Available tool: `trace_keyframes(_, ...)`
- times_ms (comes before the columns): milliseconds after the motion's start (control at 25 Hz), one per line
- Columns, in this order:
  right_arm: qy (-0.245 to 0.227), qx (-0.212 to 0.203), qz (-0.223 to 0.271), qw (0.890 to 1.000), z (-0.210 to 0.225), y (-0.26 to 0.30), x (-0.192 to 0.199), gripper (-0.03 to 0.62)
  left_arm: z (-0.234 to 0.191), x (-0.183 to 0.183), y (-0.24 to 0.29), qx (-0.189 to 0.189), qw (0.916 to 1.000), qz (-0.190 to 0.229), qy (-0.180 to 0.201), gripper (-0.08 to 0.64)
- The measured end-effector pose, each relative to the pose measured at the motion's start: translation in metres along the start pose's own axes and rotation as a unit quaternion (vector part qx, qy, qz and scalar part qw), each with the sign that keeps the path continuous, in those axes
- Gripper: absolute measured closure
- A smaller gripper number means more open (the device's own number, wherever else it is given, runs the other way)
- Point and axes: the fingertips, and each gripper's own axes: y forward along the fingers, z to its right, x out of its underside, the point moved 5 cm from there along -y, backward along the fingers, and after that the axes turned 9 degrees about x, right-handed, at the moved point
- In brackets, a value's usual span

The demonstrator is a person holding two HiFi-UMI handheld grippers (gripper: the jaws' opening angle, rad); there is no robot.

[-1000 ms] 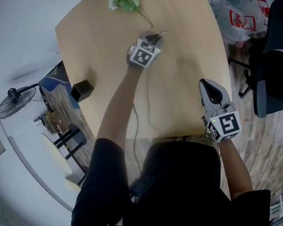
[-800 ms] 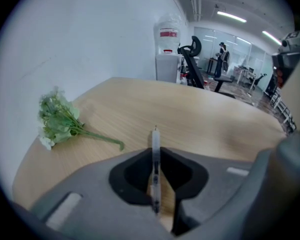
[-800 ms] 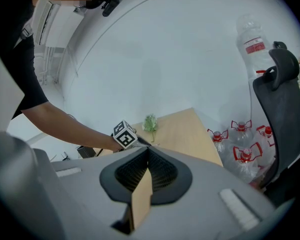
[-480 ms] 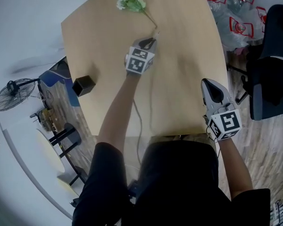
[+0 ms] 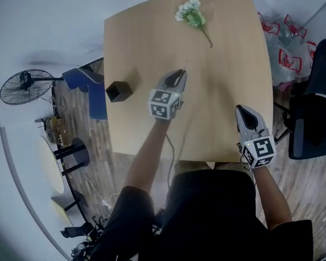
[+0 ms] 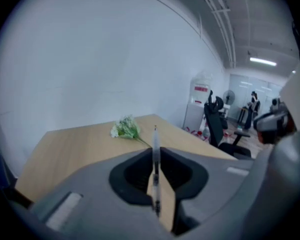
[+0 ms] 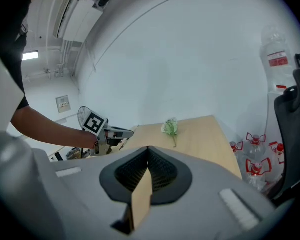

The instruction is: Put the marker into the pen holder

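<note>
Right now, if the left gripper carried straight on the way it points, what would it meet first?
Probably the flower sprig, lying on the table ahead of the marker the left gripper holds; depth is unclear, so it might pass beside it.

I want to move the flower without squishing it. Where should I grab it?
The flower lies flat on the table. Take it by the thin bare stem, not the fluffy white blossoms, which would likely crush. Come straight down from above and pinch across the stem, since nothing stands close around it.
</note>
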Motion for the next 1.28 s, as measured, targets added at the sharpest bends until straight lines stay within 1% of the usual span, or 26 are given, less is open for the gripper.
trace_keyframes(80, -0.014, -0.010, -0.005, 1.000, -0.022, 0.004, 0.001, 0.592, 0.005, -0.006, -0.035, -0.018, 0.9990, 0.040, -0.001, 0.510)
trace_keyframes(160, -0.025, -0.020, -0.011, 0.999, -0.049, 0.005, 0.004, 0.591, 0.013, -0.009, -0.075, -0.040, 0.9963, 0.076, 0.007, 0.510)
trace_keyframes(200, -0.030, -0.025, -0.014, 0.999, -0.064, 0.004, 0.005, 0.591, 0.017, -0.009, -0.097, -0.050, 0.9945, 0.092, 0.005, 0.511)
trace_keyframes(320, -0.049, -0.043, -0.015, 0.998, -0.113, 0.007, 0.005, 0.591, 0.020, 0.001, -0.164, -0.074, 0.9877, 0.136, -0.023, 0.511)
trace_keyframes(440, -0.065, -0.041, -0.011, 0.997, -0.155, 0.015, 0.005, 0.591, 0.015, 0.019, -0.225, -0.086, 0.9805, 0.168, -0.054, 0.511)
trace_keyframes(560, -0.071, -0.045, -0.013, 0.996, -0.198, 0.023, 0.005, 0.591, 0.012, 0.035, -0.287, -0.102, 0.9723, 0.198, -0.069, 0.511)
trace_keyframes(720, -0.106, -0.055, -0.009, 0.993, -0.260, 0.036, -0.003, 0.591, 0.001, 0.054, -0.356, -0.111, 0.9660, 0.221, -0.075, 0.511)
trace_keyframes(840, -0.112, -0.078, -0.008, 0.991, -0.312, 0.039, -0.004, 0.591, -0.011, 0.074, -0.405, -0.115, 0.9604, 0.237, -0.089, 0.511)
trace_keyframes(920, -0.119, -0.084, -0.008, 0.989, -0.345, 0.042, -0.001, 0.591, -0.020, 0.092, -0.436, -0.123, 0.9556, 0.249, -0.100, 0.510)
trace_keyframes(1000, -0.126, -0.079, -0.008, 0.989, -0.376, 0.046, 0.005, 0.591, -0.032, 0.111, -0.464, -0.130, 0.9519, 0.256, -0.107, 0.509)
trace_keyframes(1120, -0.127, -0.066, -0.005, 0.990, -0.423, 0.054, 0.014, 0.591, -0.054, 0.140, -0.503, -0.135, 0.9488, 0.261, -0.116, 0.510)
trace_keyframes(1200, -0.126, -0.056, -0.004, 0.990, -0.453, 0.057, 0.021, 0.591, -0.067, 0.153, -0.528, -0.134, 0.9476, 0.264, -0.120, 0.511)
trace_keyframes(1280, -0.126, -0.048, -0.004, 0.991, -0.481, 0.060, 0.029, 0.591, -0.079, 0.162, -0.550, -0.132, 0.9478, 0.266, -0.116, 0.511)
